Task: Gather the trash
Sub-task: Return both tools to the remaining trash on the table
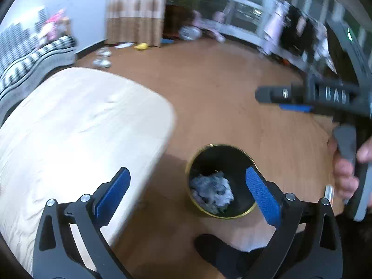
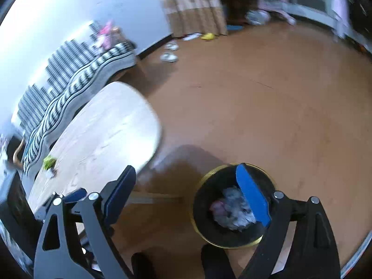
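A black bin with a gold rim (image 1: pixel 209 158) (image 2: pixel 209 197) stands on the wooden floor beside the pale table (image 1: pixel 81 116) (image 2: pixel 111 127). Crumpled grey-white paper (image 1: pixel 214 190) (image 2: pixel 230 211) lies inside it. My left gripper (image 1: pixel 187 174) hangs open above the bin and the table's corner, with nothing between its blue pads. My right gripper (image 2: pixel 186 169) is open and empty too, its right finger over the bin's mouth; the left wrist view shows it from the side (image 1: pixel 269 101), held by a hand (image 1: pixel 344 174). On the table's far left lie a green scrap (image 2: pixel 49 161) and a small pale piece (image 2: pixel 50 174).
A striped sofa (image 1: pixel 34 55) (image 2: pixel 69 88) runs behind the table. Pale shoes (image 1: pixel 102 58) (image 2: pixel 168 57) and a yellow object (image 1: pixel 141 46) lie on the floor near the curtain (image 1: pixel 134 11). A person's dark-socked foot (image 1: pixel 216 251) (image 2: pixel 214 255) stands just before the bin. Hanging clothes (image 1: pixel 293 28) fill the far right.
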The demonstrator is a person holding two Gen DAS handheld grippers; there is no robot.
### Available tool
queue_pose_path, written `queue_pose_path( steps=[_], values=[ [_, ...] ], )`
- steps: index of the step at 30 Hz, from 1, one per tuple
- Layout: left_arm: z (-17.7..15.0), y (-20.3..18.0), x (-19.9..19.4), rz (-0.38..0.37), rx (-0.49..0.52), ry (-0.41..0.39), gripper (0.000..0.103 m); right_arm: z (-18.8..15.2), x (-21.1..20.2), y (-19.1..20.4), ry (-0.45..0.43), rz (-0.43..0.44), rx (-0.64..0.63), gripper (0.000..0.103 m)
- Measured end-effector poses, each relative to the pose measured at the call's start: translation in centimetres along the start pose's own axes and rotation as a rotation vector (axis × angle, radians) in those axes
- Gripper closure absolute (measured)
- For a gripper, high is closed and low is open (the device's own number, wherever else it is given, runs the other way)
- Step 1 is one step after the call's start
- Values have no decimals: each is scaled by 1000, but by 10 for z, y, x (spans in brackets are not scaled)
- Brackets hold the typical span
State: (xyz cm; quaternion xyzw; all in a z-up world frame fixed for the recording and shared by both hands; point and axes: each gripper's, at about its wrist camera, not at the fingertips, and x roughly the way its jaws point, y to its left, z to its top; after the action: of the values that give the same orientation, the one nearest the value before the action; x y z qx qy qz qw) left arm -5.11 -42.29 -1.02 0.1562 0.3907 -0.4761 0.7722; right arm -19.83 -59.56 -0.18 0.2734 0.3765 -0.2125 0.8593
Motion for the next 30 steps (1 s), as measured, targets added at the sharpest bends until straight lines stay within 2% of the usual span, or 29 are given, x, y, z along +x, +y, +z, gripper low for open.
queue_pose_path(
  steps=[3, 6, 8, 16, 21, 23, 25, 27, 30],
  values=[
    [1, 37, -25, 69, -81, -46, 6, 2, 10, 39, 4, 45, -79, 18],
    [-6, 77, -50, 184, -134, -92, 6, 0, 25, 75, 6, 87, -133, 18],
    [-15, 109, -65, 255, -165, -104, 6, 2, 41, 99, 40, 106, -160, 18],
    [-68, 274, -123, 496, -444, -111, 7, -17, 104, 263, 127, 212, -419, 18],
    [-92, 351, -159, 564, -621, -153, 7, -39, 145, 367, 168, 321, -581, 18],
    [-96, 384, -170, 565, -690, -173, 6, -45, 164, 402, 194, 373, -631, 18],
    [-92, 413, -176, 564, -716, -187, 7, -54, 183, 444, 210, 401, -739, 18],
    [-89, 427, -178, 579, -709, -188, 7, -61, 195, 478, 190, 424, -865, 18],
    [-75, 450, -168, 583, -599, -137, 6, -67, 215, 512, 171, 418, -1001, 18]
  ],
)
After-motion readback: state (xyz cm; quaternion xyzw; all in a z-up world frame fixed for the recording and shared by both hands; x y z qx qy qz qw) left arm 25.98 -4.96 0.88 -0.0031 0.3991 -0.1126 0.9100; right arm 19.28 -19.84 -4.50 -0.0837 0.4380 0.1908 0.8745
